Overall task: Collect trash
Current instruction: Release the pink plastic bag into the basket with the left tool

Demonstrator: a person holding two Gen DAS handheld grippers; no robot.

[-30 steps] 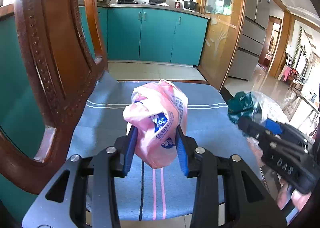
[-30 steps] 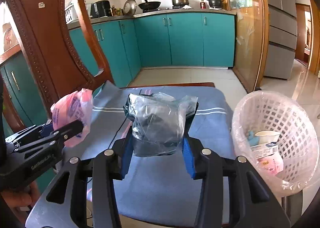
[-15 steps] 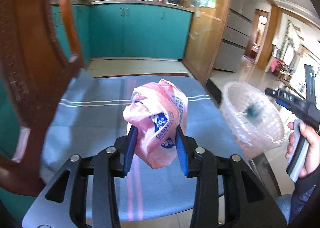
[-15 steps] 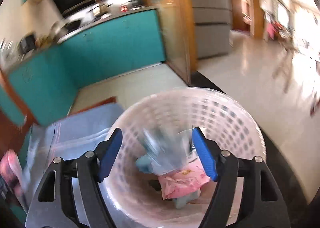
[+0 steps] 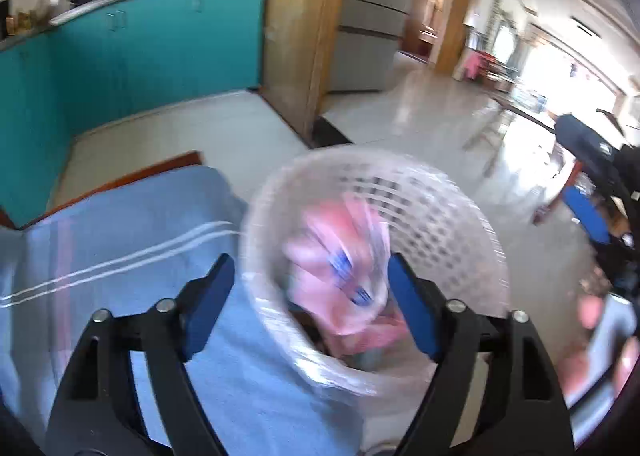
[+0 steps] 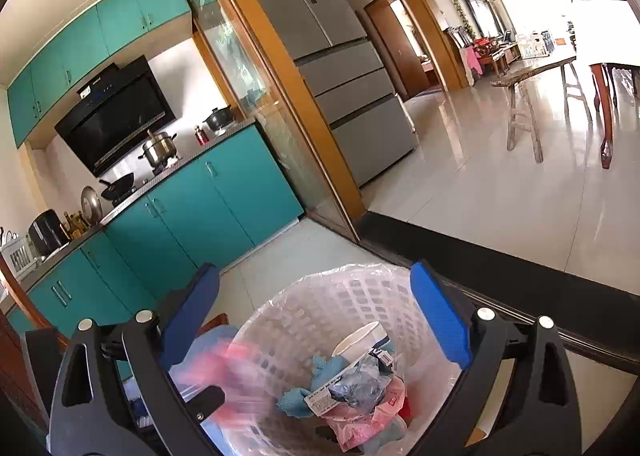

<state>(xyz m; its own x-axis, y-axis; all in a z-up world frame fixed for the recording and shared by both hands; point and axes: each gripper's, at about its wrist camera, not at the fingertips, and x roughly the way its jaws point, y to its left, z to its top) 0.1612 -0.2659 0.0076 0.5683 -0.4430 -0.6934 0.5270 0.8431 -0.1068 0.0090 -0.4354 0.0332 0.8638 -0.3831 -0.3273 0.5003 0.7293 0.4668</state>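
The white plastic basket (image 5: 452, 224) stands beside the chair seat and holds several pieces of trash. My left gripper (image 5: 310, 288) is open over the basket; the pink plastic bag (image 5: 340, 256) is blurred between its fingers, loose above the basket's inside. In the right wrist view the basket (image 6: 320, 308) is below my right gripper (image 6: 316, 314), which is open and empty. The pink bag (image 6: 224, 372) shows there as a blur at the basket's left rim. A clear bag of dark trash (image 6: 356, 382) lies inside.
The chair seat has a blue striped cloth (image 5: 120, 240) left of the basket. Teal kitchen cabinets (image 6: 200, 212) and a grey fridge (image 6: 344, 76) stand behind. Tiled floor (image 6: 500, 196) lies to the right, with a wooden stool (image 6: 520, 112) and a table beyond.
My left gripper swung right over the basket and opened, letting go of the pink bag. My right gripper, open since dropping the clear bag, rose and tilted up from the basket.
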